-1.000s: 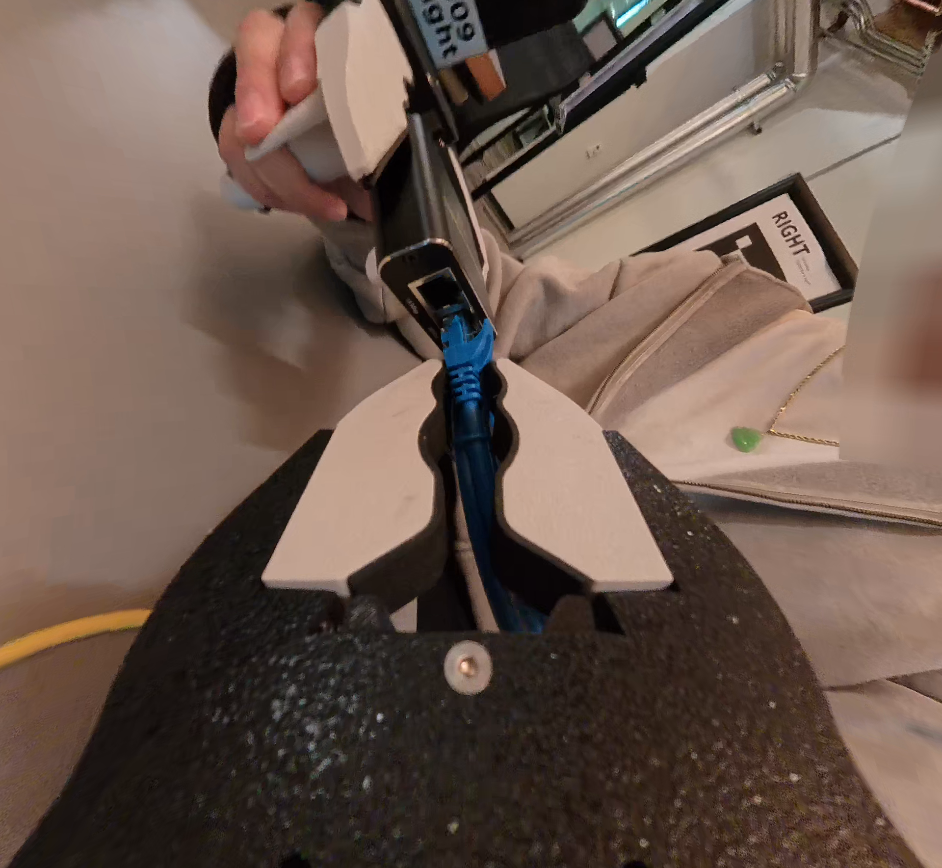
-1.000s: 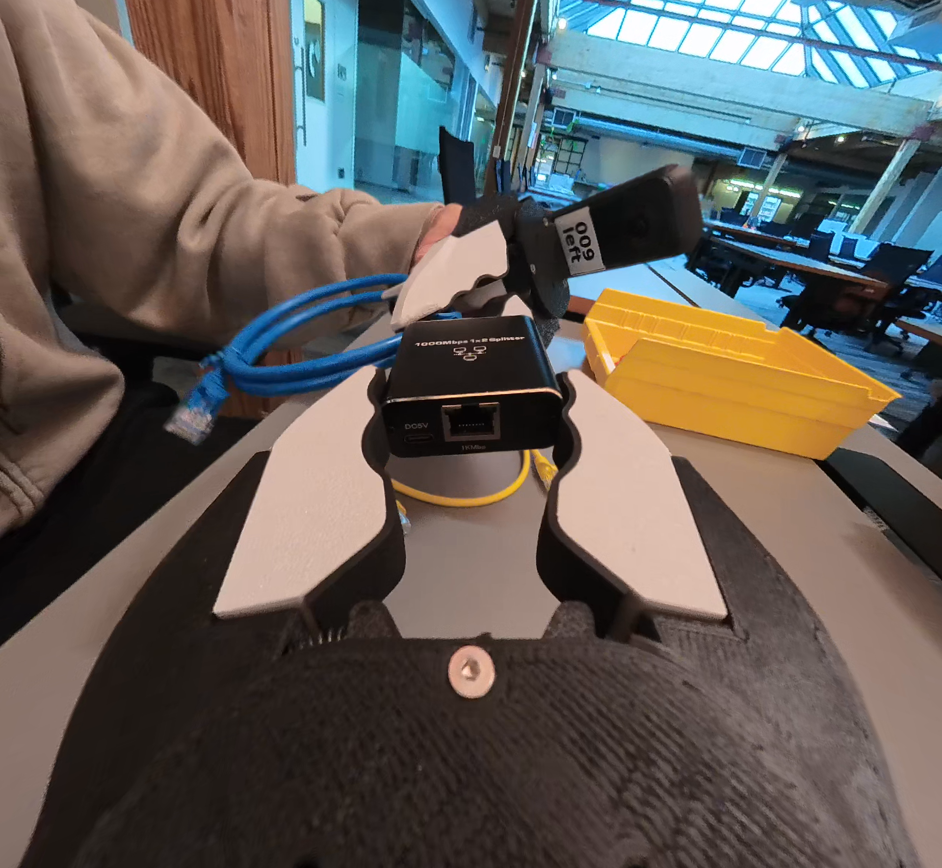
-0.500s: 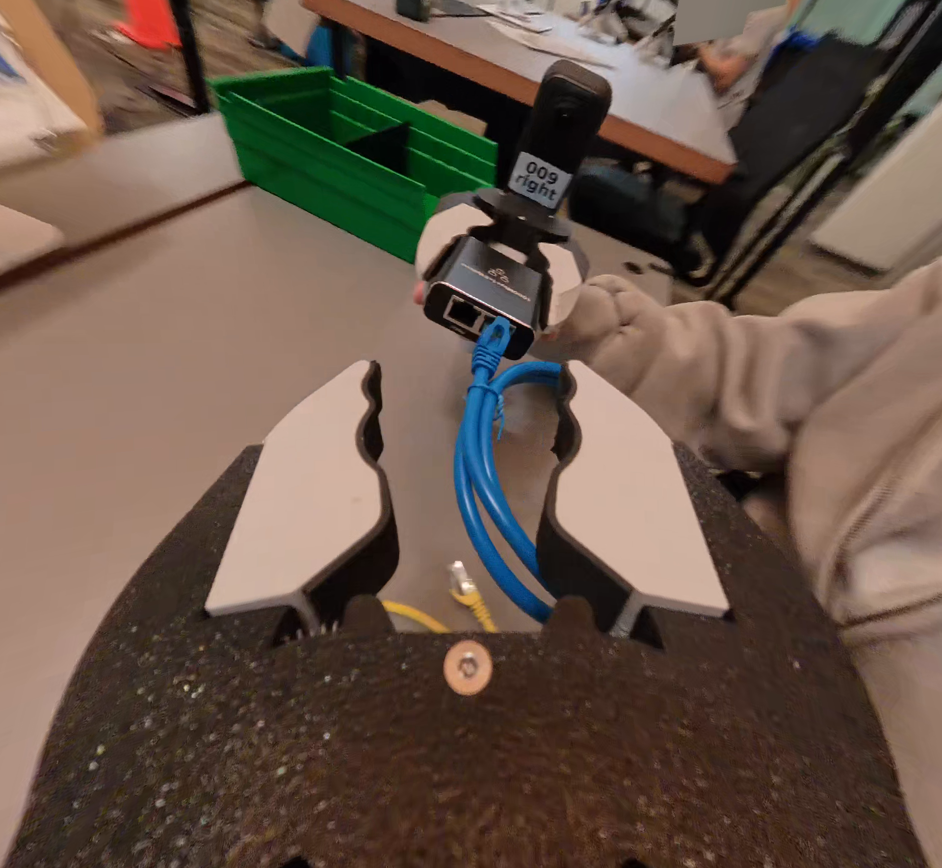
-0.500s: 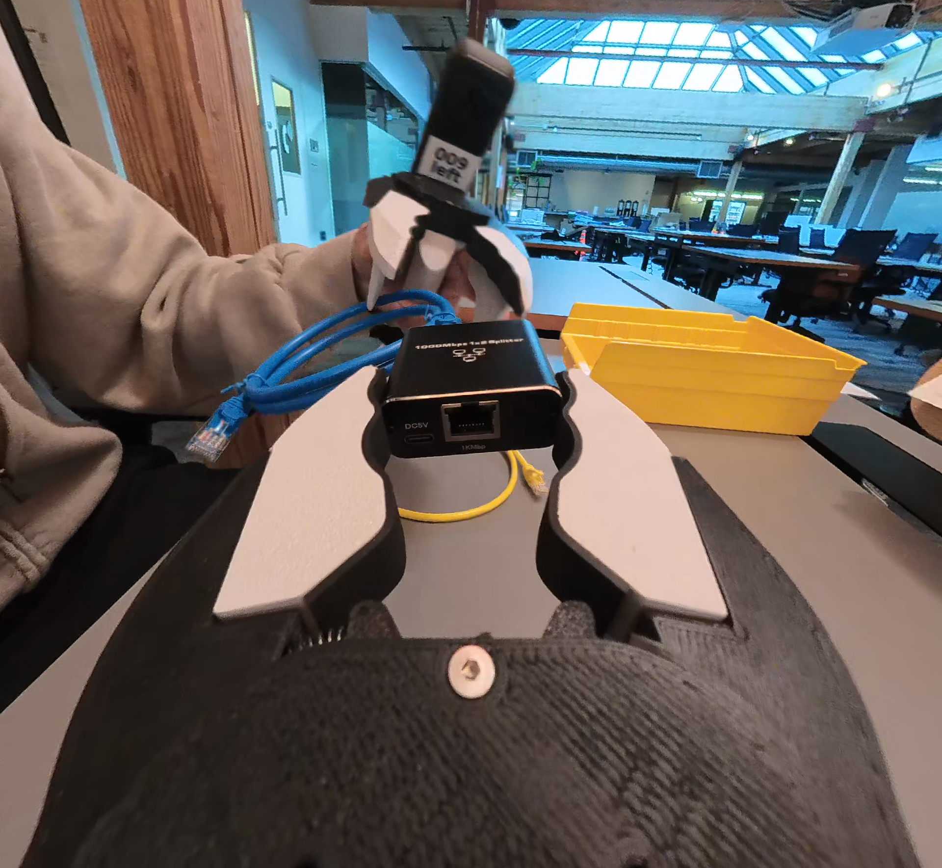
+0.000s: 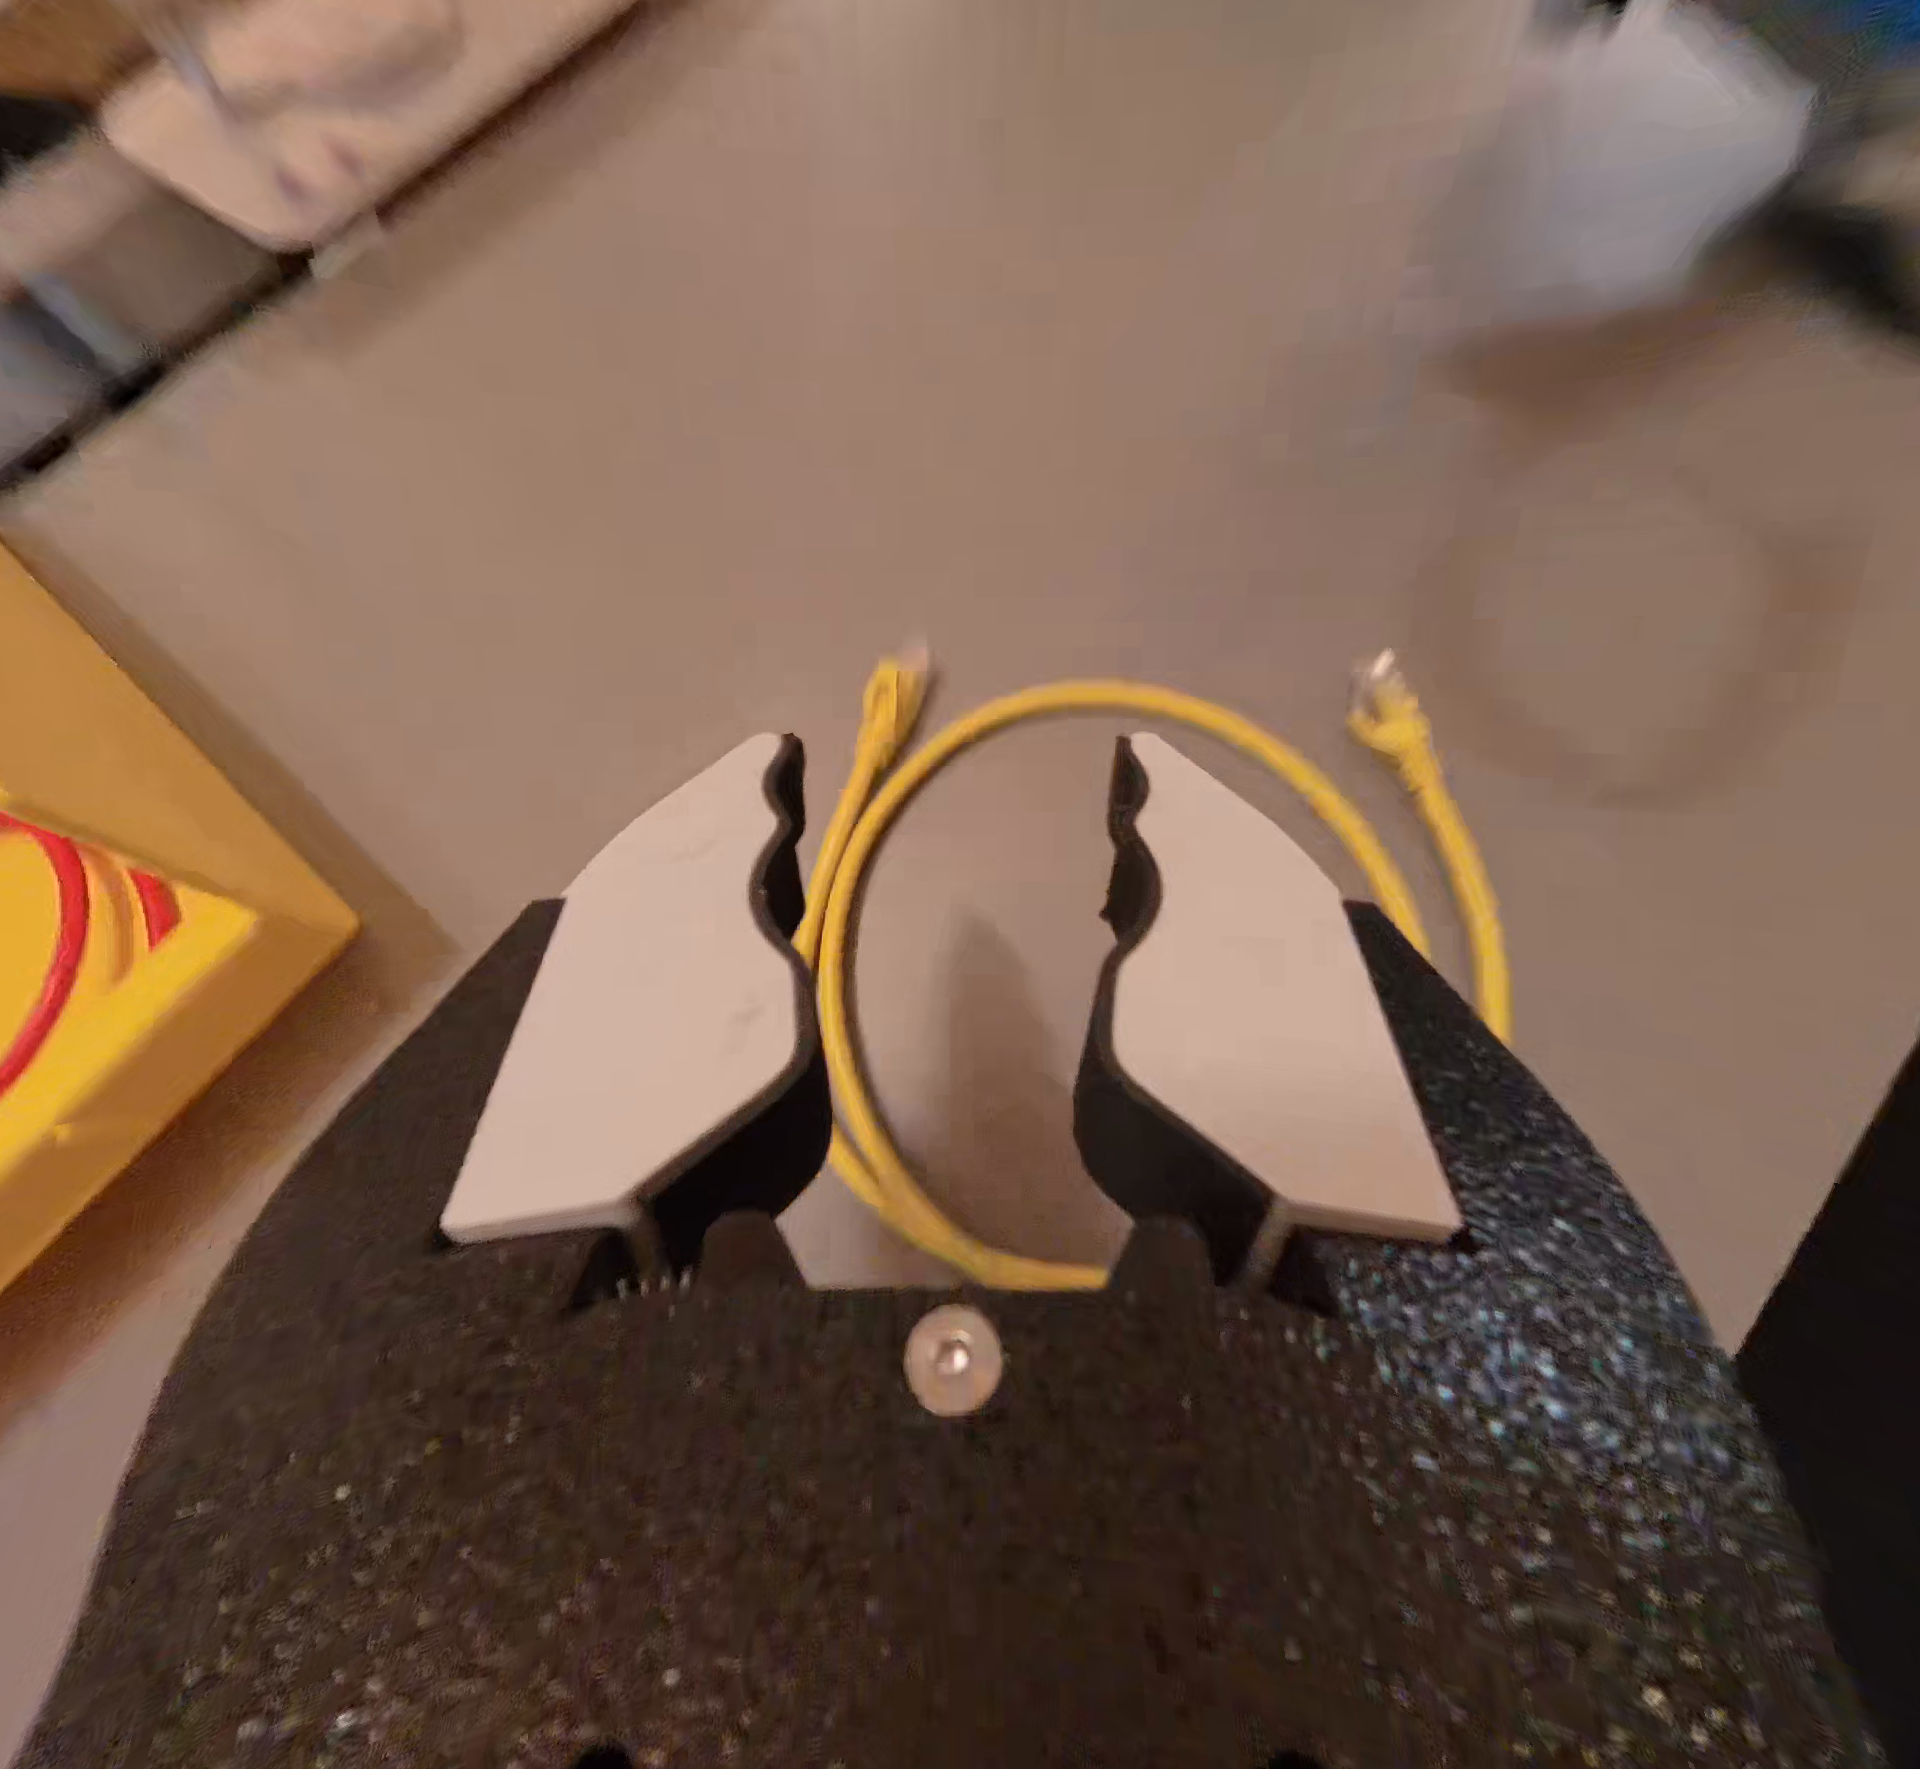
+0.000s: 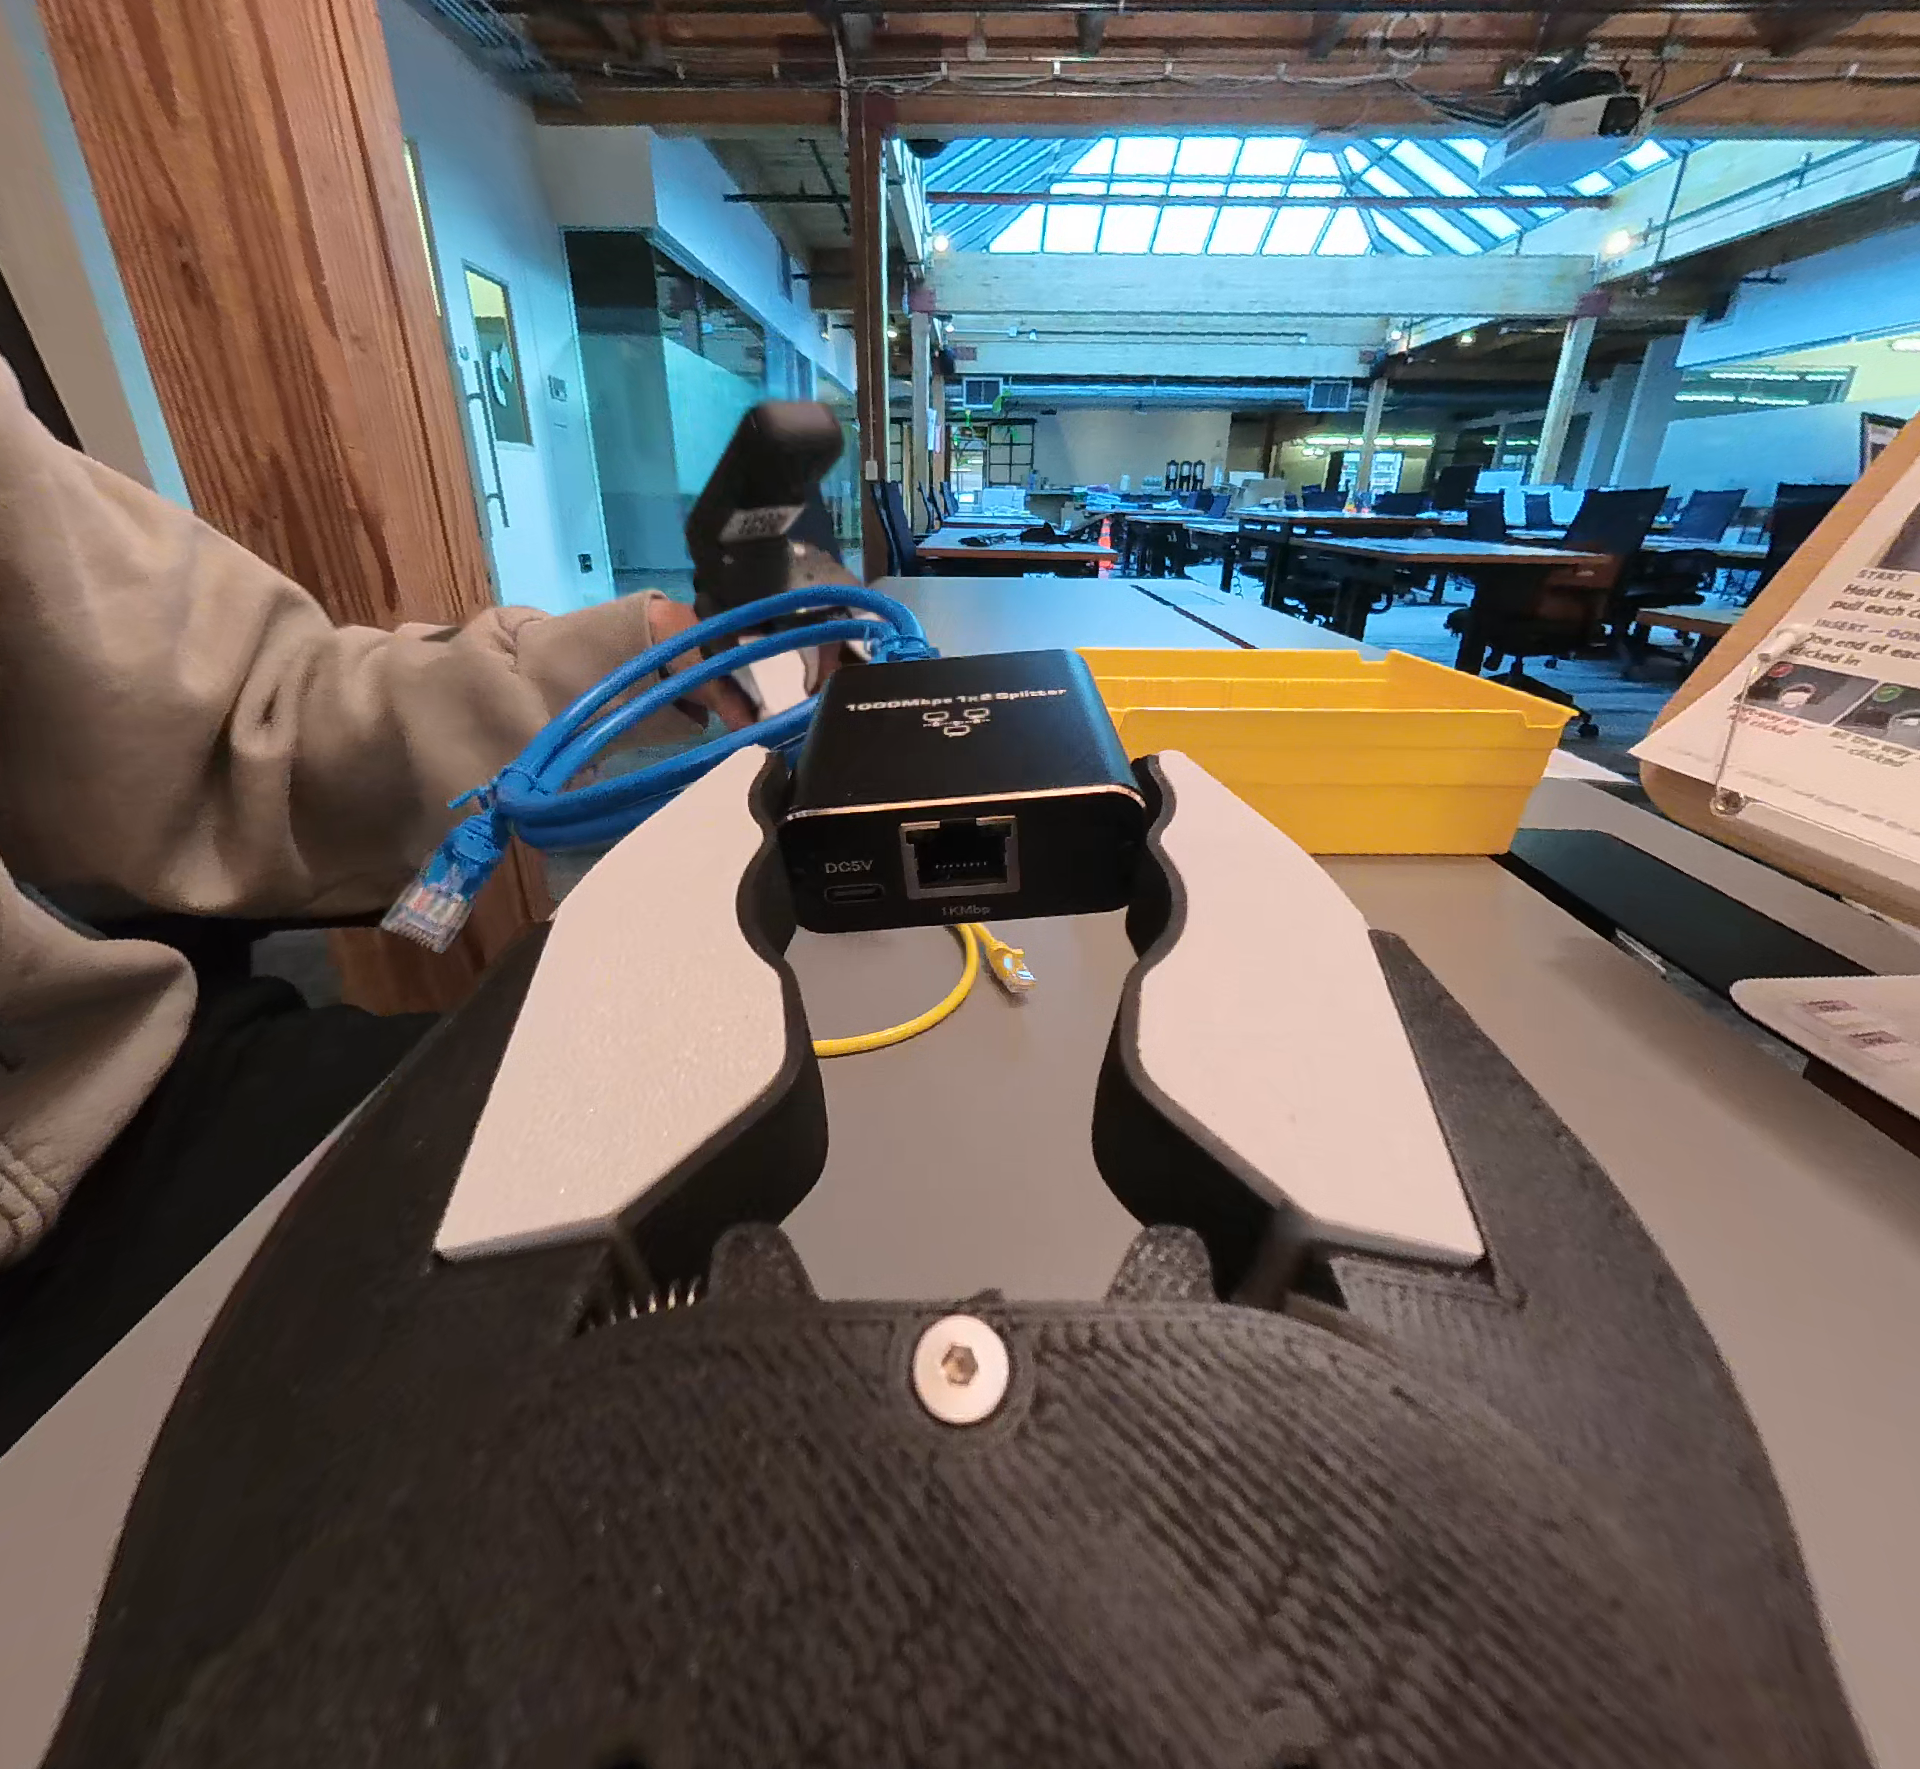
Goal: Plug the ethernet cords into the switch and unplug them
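Note:
My right gripper (image 6: 961, 769) is shut on the black switch (image 6: 956, 753) and holds it above the table, an empty port facing the camera. A blue ethernet cord (image 6: 623, 743) runs from the switch's far side and loops left; its free plug (image 6: 426, 909) hangs in the air. My left gripper (image 5: 954, 753) is open and empty, low over a coiled yellow ethernet cord (image 5: 1091, 691) on the table. The cord's two plugs (image 5: 894, 680) (image 5: 1382, 696) lie just beyond my fingertips. The left gripper (image 6: 769, 514) shows blurred behind the switch in the right wrist view.
A yellow bin (image 6: 1320, 743) stands on the table (image 6: 1662, 1200) beyond the switch and shows at the left edge of the left wrist view (image 5: 104, 940). A clipboard with an instruction sheet (image 6: 1818, 701) leans at the right. A person's sleeve (image 6: 208, 732) is at the left. The left gripper's tips are roughly 25 centimeters from the right gripper's.
My left gripper let go of the blue cord at the switch, opened, and swung away and down over the yellow cord. My right gripper kept hold of the switch.

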